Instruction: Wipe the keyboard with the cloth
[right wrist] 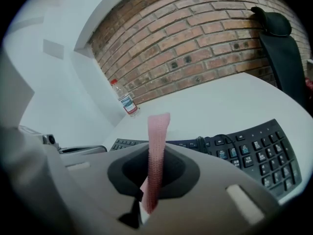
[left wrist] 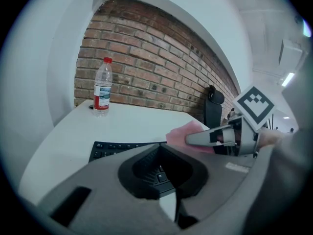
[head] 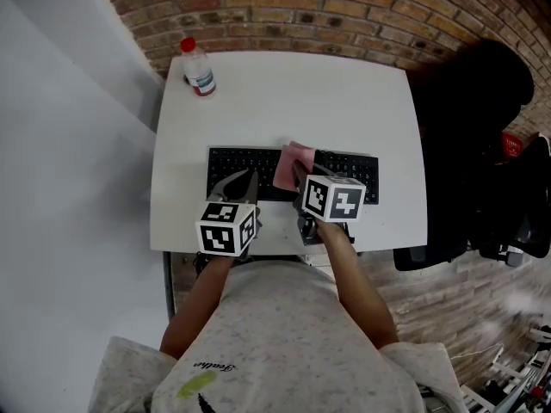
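Observation:
A black keyboard (head: 353, 172) lies across the near half of the white table (head: 284, 101). My right gripper (head: 298, 175) is shut on a pink cloth (head: 292, 163), which it holds over the middle of the keyboard. In the right gripper view the cloth (right wrist: 158, 131) stands up as a narrow strip between the jaws, with the keyboard (right wrist: 259, 155) beyond. My left gripper (head: 244, 181) hovers over the keyboard's left part, shut and holding nothing. In the left gripper view the keys (left wrist: 112, 150) lie just ahead, and the right gripper (left wrist: 195, 139) with the cloth (left wrist: 182, 130) is at the right.
A plastic water bottle (head: 198, 67) with a red cap stands at the table's far left corner. A black office chair (head: 473, 127) is by the table's right side. A brick wall (head: 344, 7) runs behind the table, and a white wall is at the left.

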`<state>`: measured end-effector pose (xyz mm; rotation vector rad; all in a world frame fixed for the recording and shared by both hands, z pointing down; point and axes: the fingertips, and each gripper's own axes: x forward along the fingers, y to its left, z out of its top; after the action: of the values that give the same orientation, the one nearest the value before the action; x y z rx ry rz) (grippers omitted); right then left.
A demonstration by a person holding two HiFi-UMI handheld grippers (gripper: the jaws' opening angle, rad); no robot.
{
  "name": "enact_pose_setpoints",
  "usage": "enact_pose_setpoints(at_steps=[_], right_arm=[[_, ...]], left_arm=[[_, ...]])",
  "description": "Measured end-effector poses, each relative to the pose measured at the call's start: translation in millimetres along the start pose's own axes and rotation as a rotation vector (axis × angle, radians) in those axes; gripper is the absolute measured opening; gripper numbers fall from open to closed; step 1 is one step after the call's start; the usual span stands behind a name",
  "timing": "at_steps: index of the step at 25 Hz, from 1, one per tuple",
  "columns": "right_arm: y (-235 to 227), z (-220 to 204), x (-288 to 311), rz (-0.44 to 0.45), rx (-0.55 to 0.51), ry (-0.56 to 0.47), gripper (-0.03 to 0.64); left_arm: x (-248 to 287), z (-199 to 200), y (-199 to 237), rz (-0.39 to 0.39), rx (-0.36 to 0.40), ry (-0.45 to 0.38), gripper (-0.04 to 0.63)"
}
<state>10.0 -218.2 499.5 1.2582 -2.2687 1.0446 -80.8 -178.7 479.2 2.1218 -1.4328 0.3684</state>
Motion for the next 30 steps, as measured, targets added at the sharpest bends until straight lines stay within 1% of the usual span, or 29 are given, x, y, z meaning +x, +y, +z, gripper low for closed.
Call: enact_pose_setpoints(at_steps=[12, 22, 30], right_arm=[[-38, 4, -27, -0.017, 0.025, -0.013, 0.020], [-70, 9, -45, 0.005, 0.047, -0.028, 0.020], [-97, 12, -57, 0.003, 0.056, -0.038, 0.020]], left_arm=[[15, -3, -35, -0.023, 0.010, 0.004, -0.014], [26, -3, -58, -0.014, 0.020, 0.005, -0.012], [36, -5, -81, -0.011, 0.028, 0.008, -0.012]])
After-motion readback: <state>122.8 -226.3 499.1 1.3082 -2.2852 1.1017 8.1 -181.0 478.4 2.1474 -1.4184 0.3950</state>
